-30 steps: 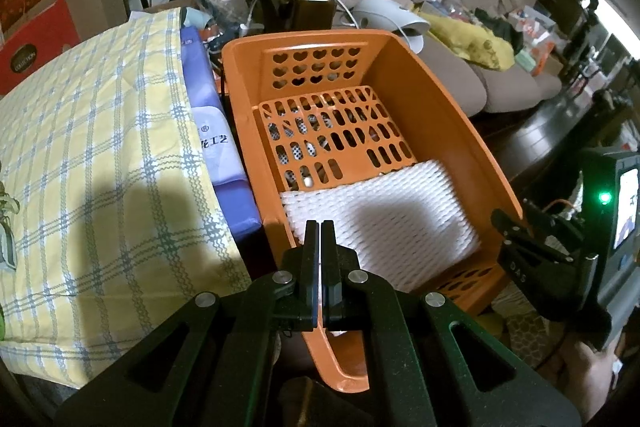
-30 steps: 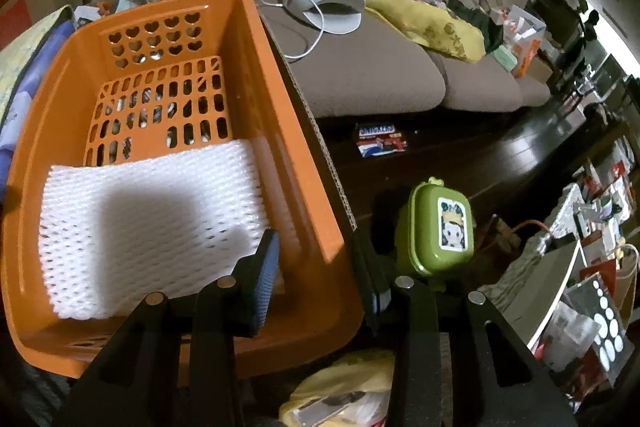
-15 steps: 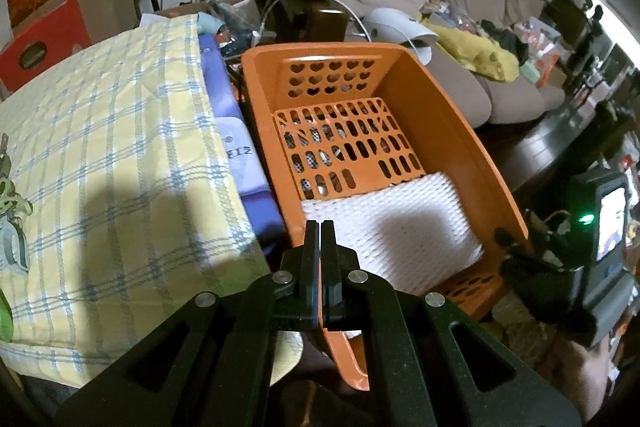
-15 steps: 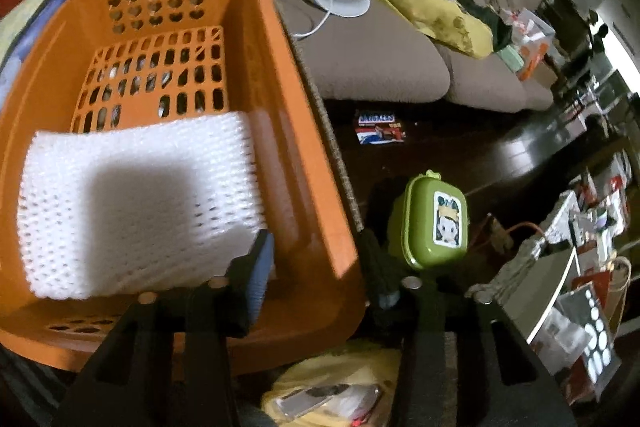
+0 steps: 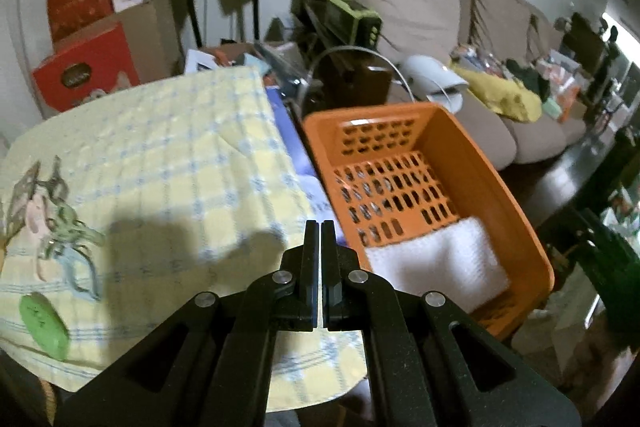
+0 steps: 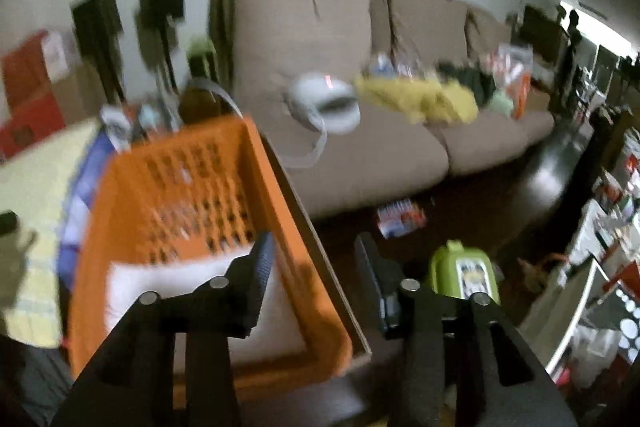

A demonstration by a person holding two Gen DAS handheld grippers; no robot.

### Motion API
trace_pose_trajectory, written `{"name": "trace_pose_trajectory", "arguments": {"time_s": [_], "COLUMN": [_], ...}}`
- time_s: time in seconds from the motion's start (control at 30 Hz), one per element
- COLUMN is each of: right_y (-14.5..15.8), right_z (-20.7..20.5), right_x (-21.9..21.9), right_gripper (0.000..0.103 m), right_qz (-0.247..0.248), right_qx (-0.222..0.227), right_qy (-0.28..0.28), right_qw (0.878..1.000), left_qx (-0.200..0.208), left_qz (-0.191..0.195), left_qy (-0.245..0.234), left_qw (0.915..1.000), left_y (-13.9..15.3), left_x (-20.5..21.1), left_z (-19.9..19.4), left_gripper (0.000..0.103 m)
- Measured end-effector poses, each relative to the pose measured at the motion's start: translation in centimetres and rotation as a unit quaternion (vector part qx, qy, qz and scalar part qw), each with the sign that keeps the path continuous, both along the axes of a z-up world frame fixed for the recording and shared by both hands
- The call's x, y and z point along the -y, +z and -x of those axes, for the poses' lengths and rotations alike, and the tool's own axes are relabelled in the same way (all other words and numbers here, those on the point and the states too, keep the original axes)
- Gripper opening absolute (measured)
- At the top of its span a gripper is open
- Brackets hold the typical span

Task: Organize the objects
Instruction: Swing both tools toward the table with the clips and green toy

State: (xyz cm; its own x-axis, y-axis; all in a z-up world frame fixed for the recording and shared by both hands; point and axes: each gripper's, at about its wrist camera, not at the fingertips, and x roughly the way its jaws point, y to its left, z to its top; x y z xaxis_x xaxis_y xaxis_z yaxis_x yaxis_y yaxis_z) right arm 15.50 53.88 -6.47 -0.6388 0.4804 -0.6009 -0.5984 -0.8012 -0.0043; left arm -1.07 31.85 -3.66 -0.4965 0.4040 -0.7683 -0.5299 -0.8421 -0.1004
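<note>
Both grippers higher (one basket (image 5: 436, 131)).

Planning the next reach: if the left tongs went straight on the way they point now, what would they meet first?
Most likely the yellow checked cloth, near its edge beside the orange basket. The left tongs are shut and empty, tips over that border; depth is unclear, so the blue item between them is possible.

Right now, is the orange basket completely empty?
No, a white foam mesh sheet lies on the floor of the orange basket, at its near end.
</note>
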Motion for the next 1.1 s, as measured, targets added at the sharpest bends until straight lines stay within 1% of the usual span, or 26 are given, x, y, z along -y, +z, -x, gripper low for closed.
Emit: {"name": "trace_pose_trajectory", "arguments": {"time_s": [0.03, 0.13, 0.23, 0.27, 0.37, 0.43, 0.5, 0.53, 0.6, 0.63, 0.67, 0.7, 0.77, 0.8, 0.87, 0.9, 0.97, 1.0, 1.03, 1.07, 1.1], "right_y": [0.3, 0.4, 0.7, 0.8, 1.3, 1.2, 1.0, 0.9, 1.0, 1.5, 2.0, 2.3, 3.3, 3.8, 5.0, 6.0, 7.5, 8.1, 8.7, 9.2, 9.5], "right_z": [0.0, 0.6, 0.8, 0.8, 1.1, 1.2, 1.5, 1.9, 2.3, 2.2, 2.1, 2.1, 2.3, 2.7, 3.9, 4.7, 6.1, 6.5, 7.2, 7.8, 8.5], "right_x": [0.3, 0.8, 1.3, 1.4, 2.0, 2.5, 3.0, 3.1, 3.4, 4.0, 4.7, 5.4, 7.1, 7.9, 9.6, 10.7, 12.6, 13.1, 14.1, 14.9, 15.8], "right_gripper": [0.044, 0.044, 0.044, 0.044, 0.044, 0.044, 0.044, 0.044, 0.044, 0.044, 0.044, 0.045, 0.047, 0.049, 0.049, 0.049, 0.051, 0.056, 0.058, 0.061, 0.061], "right_qz": [0.002, 0.01, 0.02, 0.022, 0.034, 0.057, 0.08, 0.103, 0.146, 0.157, 0.156, 0.152, 0.136, 0.134, 0.124, 0.109, 0.089, 0.086, 0.085, 0.086, 0.088], "right_qx": [-0.01, -0.007, -0.013, -0.016, -0.035, -0.052, -0.052, -0.047, -0.036, -0.036, -0.036, -0.034, -0.026, -0.023, -0.015, -0.012, -0.011, -0.013, -0.017, -0.02, -0.022], "right_qy": [0.008, 0.023, 0.038, 0.041, 0.055, 0.068, 0.08, 0.09, 0.108, 0.114, 0.119, 0.124, 0.123, 0.124, 0.137, 0.142, 0.155, 0.16, 0.166, 0.173, 0.182], "right_qw": [1.0, 1.0, 0.999, 0.999, 0.997, 0.995, 0.992, 0.989, 0.983, 0.98, 0.98, 0.98, 0.983, 0.983, 0.983, 0.984, 0.984, 0.983, 0.982, 0.981, 0.979], "left_qx": [-0.007, -0.032, -0.068, -0.076, -0.091, -0.098, -0.113, -0.125, -0.135, -0.135, -0.129, -0.117, -0.086, -0.071, -0.057, -0.055, -0.065, -0.073, -0.076, -0.075, -0.069], "left_qz": [-0.003, -0.003, 0.002, 0.002, 0.001, -0.005, -0.022, -0.029, -0.04, -0.05, -0.057, -0.065, -0.093, -0.114, -0.135, -0.142, -0.149, -0.149, -0.148, -0.147, -0.148], "left_qy": [0.007, 0.022, 0.039, 0.043, 0.054, 0.066, 0.067, 0.063, 0.06, 0.065, 0.07, 0.074, 0.088, 0.096, 0.109, 0.113, 0.113, 0.109, 0.108, 0.109, 0.11], "left_qw": [0.9999, 0.9992, 0.9969, 0.9962, 0.9943, 0.993, 0.9911, 0.9897, 0.9883, 0.9875, 0.9876, 0.9882, 0.988, 0.9862, 0.9831, 0.9818, 0.9802, 0.9802, 0.9801, 0.9802, 0.9805], "left_y": [0.6, 1.9, 3.4, 3.8, 5.0, 6.0, 7.4, 8.2, 9.1, 9.7, 9.9, 10.1, 10.3, 10.5, 10.6, 10.7, 10.9, 11.0, 10.8, 10.7, 10.5], "left_x": [0.7, 2.1, 4.2, 4.8, 7.4, 9.2, 11.6, 13.1, 15.1, 16.7, 17.8, 18.9, 21.6, 23.1, 25.1, 26.0, 28.1, 29.1, 30.0, 30.6, 31.5], "left_z": [0.2, 0.4, 0.2, 0.2, 0.9, 1.6, 2.0, 1.9, 2.1, 2.4, 2.7, 3.1, 4.3, 4.9, 5.8, 6.1, 6.5, 6.6, 6.8, 6.9, 7.3], "left_gripper": [0.001, 0.002, 0.012, 0.013, 0.013, 0.013, 0.013, 0.014, 0.024, 0.034, 0.045, 0.048, 0.05, 0.051, 0.057, 0.059, 0.066, 0.075, 0.081, 0.083, 0.084]}}
